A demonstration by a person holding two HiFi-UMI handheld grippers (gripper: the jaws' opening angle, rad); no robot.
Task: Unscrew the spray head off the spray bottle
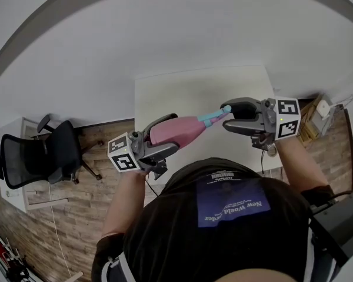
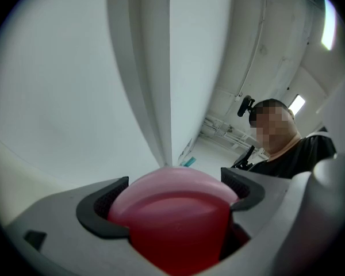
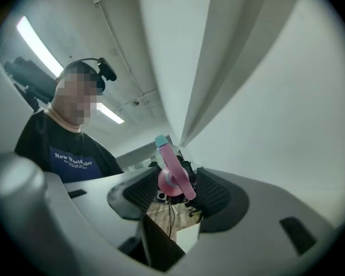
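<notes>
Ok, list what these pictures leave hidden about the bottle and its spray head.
- Head view: the joint between spray head and spray bottle is too small to show any loosening.
- Left gripper view: the bottle's body, clamped in the left gripper, hides its own neck.
- Right gripper view: the spray head, end-on in the right gripper, hides the bottle's body.

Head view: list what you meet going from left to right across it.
Office chair → left marker cube → pink bottle → teal spray head → right marker cube.
</notes>
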